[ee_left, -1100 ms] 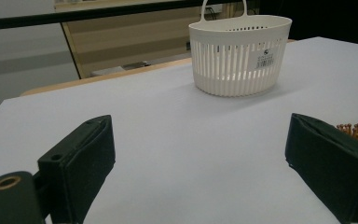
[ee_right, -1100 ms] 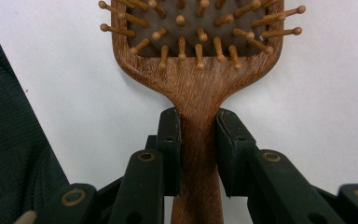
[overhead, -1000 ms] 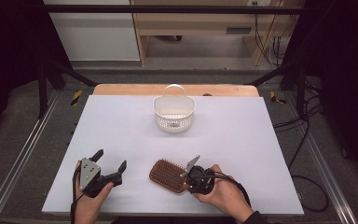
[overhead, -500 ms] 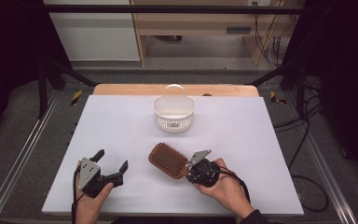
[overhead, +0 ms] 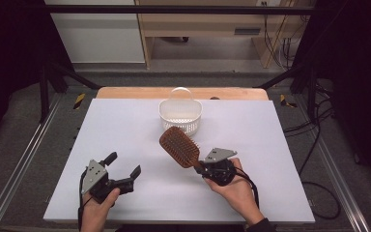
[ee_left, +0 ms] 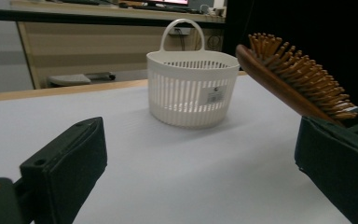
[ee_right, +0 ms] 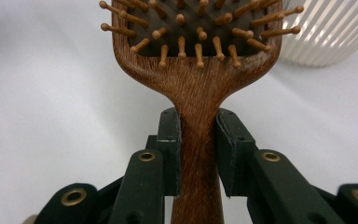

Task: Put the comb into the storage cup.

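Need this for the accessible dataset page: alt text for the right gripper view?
The right gripper is clamped on the neck of a wooden hairbrush, jaws either side of the handle, bristles facing the camera. Behind it lies the white table, with the ribbed wall of a white basket at upper right.

white basket (overhead: 180,115) stands just beyond the raised hairbrush (overhead: 178,146); table (overhead: 125,130) open elsewhere.

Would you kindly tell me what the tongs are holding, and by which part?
The right tongs clamp the wooden hairbrush by its handle; the left tongs hold nothing.
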A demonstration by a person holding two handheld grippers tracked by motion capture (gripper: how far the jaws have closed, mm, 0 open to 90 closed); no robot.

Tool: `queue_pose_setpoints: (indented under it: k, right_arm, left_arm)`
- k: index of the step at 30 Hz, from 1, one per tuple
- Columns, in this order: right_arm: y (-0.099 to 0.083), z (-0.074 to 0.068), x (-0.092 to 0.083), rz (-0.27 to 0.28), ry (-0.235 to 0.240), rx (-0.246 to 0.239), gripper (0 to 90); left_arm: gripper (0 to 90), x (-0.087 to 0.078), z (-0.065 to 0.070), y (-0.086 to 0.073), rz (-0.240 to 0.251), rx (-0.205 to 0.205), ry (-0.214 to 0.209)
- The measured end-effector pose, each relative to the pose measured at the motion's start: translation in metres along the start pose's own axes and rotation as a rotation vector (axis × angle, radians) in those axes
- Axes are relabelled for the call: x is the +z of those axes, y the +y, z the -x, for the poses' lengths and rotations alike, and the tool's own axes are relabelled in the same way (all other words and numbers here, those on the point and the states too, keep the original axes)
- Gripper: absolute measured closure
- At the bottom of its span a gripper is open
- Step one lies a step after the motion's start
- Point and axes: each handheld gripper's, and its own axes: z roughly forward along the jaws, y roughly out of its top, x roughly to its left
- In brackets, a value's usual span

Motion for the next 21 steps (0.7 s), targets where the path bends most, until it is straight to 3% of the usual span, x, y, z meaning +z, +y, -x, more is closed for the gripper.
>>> queue_pose_setpoints:
  k: [6, 13, 15, 17, 21]
  right_arm:
    - [-0.004, -0.002, 0.0, 0.106, -0.011, 0.005, 72.8]
    - [-0.003, -0.006, -0.001, 0.197, -0.021, 0.002, 72.8]
    - [-0.003, -0.008, -0.002, 0.218, -0.027, -0.006, 72.8]
    - [-0.004, -0.01, -0.003, 0.237, -0.026, -0.002, 72.8]
    - [-0.004, -0.013, -0.005, 0.275, -0.03, -0.004, 72.9]
  left_arm:
    - [2.5, 0.016, 0.017, 0.014, 0.007, -0.055, -0.089]
    - [2.4, 0.038, 0.036, 0.037, -0.004, -0.06, -0.159]
    - [2.4, 0.042, 0.039, 0.043, -0.004, -0.06, -0.17]
    - [2.4, 0.047, 0.041, 0.049, 0.001, -0.088, -0.186]
    - [2.6, 0.052, 0.046, 0.056, -0.001, -0.086, -0.2]
